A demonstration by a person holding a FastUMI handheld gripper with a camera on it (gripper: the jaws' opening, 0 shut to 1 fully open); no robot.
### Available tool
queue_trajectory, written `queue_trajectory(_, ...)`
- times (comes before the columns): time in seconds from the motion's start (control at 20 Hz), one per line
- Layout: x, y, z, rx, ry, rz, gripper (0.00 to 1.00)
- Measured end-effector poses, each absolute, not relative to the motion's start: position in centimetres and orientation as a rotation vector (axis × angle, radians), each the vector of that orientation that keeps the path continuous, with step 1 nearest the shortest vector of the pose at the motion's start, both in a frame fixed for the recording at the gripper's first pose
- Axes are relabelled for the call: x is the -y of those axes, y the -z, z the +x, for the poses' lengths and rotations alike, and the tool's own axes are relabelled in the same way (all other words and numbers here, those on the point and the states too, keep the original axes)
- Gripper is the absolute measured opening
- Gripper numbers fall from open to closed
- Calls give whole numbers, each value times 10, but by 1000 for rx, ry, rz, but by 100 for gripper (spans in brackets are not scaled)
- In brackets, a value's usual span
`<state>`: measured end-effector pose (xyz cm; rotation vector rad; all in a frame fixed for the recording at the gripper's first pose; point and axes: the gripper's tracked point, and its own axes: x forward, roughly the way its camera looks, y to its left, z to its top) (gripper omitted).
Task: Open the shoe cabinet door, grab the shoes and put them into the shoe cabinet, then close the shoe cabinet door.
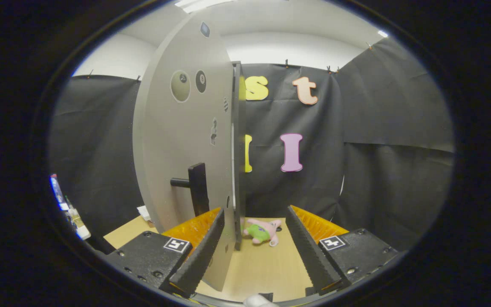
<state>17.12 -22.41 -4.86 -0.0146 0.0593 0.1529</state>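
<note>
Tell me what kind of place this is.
Probably a staged recording booth, not a home: black cloth walls clipped up around a wooden table, a freestanding grey cabinet door ajar, its edge between the open gripper fingers.

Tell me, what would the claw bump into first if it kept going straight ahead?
Probably the edge of the grey door, which sits just inside the open claw's left finger. Beyond it lies a pink soft toy; depth is hard to judge.

The shoe cabinet door is pale grey, dotted with small round stickers — its handle black. The plush toy is pink with green shorts — lying on the light wood-grain table.
</note>
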Motion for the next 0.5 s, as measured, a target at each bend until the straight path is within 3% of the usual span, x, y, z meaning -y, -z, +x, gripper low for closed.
queue_trajectory(0.5,162,55,164,-53,-142,9,96)
